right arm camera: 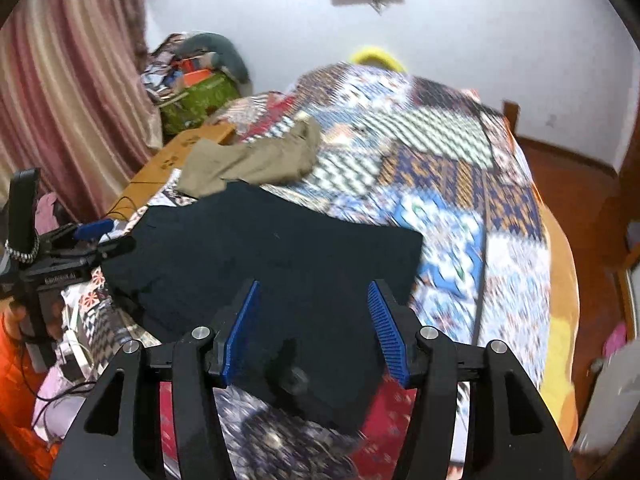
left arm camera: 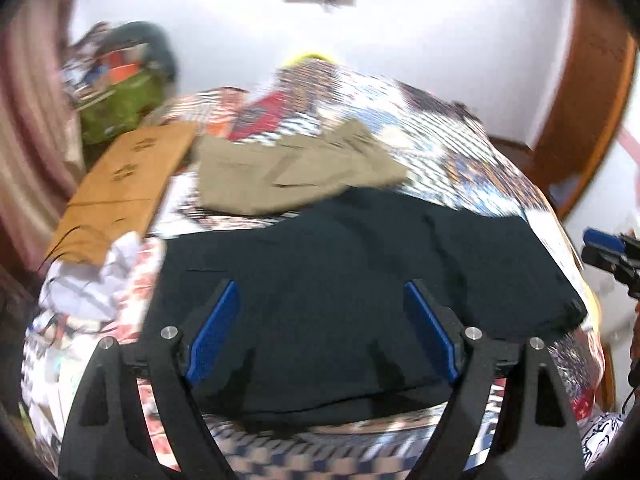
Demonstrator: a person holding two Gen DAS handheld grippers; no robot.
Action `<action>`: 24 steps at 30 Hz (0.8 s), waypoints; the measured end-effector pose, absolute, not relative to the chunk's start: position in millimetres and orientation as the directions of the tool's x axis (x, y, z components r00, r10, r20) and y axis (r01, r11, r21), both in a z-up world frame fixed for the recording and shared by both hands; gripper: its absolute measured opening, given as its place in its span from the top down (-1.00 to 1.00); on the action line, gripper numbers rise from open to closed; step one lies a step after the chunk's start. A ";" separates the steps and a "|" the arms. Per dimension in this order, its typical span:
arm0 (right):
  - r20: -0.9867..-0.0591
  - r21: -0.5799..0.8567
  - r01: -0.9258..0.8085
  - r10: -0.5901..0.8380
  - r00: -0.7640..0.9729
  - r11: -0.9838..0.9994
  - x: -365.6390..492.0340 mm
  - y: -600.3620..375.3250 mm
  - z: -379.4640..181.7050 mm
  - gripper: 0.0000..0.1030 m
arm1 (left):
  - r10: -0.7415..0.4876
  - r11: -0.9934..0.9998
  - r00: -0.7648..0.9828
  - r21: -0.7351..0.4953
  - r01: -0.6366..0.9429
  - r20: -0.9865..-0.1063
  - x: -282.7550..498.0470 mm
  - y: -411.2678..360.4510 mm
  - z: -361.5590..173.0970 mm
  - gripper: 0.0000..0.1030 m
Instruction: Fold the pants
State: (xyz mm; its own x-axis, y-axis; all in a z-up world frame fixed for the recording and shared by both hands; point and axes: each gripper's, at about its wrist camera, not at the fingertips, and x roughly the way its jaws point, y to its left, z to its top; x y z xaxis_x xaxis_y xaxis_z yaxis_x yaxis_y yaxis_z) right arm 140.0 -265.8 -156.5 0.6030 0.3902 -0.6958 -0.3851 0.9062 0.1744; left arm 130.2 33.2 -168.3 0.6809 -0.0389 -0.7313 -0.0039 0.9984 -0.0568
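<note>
- While the dark pants lie as a flat, folded-looking block on the quilted bed, the left wrist view has the left gripper above them, fingers wide apart, holding nothing.
- Right wrist view: right gripper over the near corner, fingers roughly half apart, empty.
- Judgement: between folds; next, pinch an edge.
</note>
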 end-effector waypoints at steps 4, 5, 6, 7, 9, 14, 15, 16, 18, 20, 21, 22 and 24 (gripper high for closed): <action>-0.684 0.164 -0.440 0.423 0.595 0.883 147.2 -237.0 -151.2 -0.05 | 0.022 0.991 0.686 -0.077 -0.114 -0.727 119.1 79.9 -167.9 -0.64; -0.684 0.164 -0.451 0.430 0.589 0.877 148.5 -229.7 -151.1 -0.05 | 0.037 0.985 0.681 -0.088 -0.148 -0.731 115.3 94.9 -170.8 -0.64; -0.685 0.162 -0.463 0.437 0.583 0.871 150.3 -222.5 -151.7 -0.05 | 0.043 0.981 0.677 -0.096 -0.167 -0.734 111.9 102.7 -173.9 -0.64; -0.688 0.159 -0.476 0.443 0.575 0.865 152.8 -214.0 -152.4 -0.05 | 0.048 0.976 0.672 -0.109 -0.190 -0.739 108.4 113.2 -177.1 -0.64; -0.695 0.154 -0.499 0.453 0.559 0.853 155.9 -200.6 -154.5 -0.05 | 0.050 0.962 0.659 -0.140 -0.232 -0.751 102.7 131.6 -186.6 -0.64; -0.713 0.152 -0.551 0.477 0.514 0.820 163.7 -167.7 -159.2 -0.05 | 0.007 0.925 0.634 -0.236 -0.299 -0.773 90.2 162.0 -213.6 -0.64; -0.718 0.153 -0.560 0.481 0.504 0.814 165.1 -162.3 -160.3 -0.05 | -0.015 0.916 0.630 -0.263 -0.302 -0.777 88.4 164.9 -219.1 -0.64; -0.724 0.152 -0.570 0.484 0.492 0.807 167.2 -155.2 -162.0 -0.05 | -0.037 0.907 0.624 -0.288 -0.307 -0.780 88.9 167.6 -224.6 -0.64; -0.736 0.144 -0.583 0.480 0.477 0.800 169.3 -143.0 -164.7 -0.05 | -0.082 0.888 0.613 -0.337 -0.313 -0.786 90.6 170.8 -236.0 -0.64; -0.749 0.143 -0.594 0.479 0.459 0.792 172.7 -132.1 -169.7 -0.05 | -0.132 0.868 0.600 -0.384 -0.315 -0.789 92.0 173.6 -246.6 -0.64; -0.753 0.144 -0.596 0.479 0.452 0.790 173.5 -129.0 -171.7 -0.05 | -0.152 0.860 0.593 -0.402 -0.315 -0.791 92.5 173.9 -250.9 -0.64; -0.758 0.146 -0.598 0.477 0.444 0.788 174.7 -125.3 -174.8 -0.05 | -0.176 0.850 0.583 -0.421 -0.317 -0.793 93.8 173.7 -256.9 -0.64; -0.769 0.147 -0.597 0.471 0.432 0.788 176.6 -120.9 -181.0 -0.05 | -0.209 0.835 0.568 -0.447 -0.320 -0.796 95.1 171.8 -265.5 -0.64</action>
State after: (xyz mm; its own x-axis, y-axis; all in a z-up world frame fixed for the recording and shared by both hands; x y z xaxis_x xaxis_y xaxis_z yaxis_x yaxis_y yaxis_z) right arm 176.6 -120.9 -181.0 0.4321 0.4707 -0.7692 -0.5973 0.7884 0.1469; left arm 95.1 171.8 -265.5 0.5680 -0.2085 -0.7962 -0.3201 0.8353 -0.4471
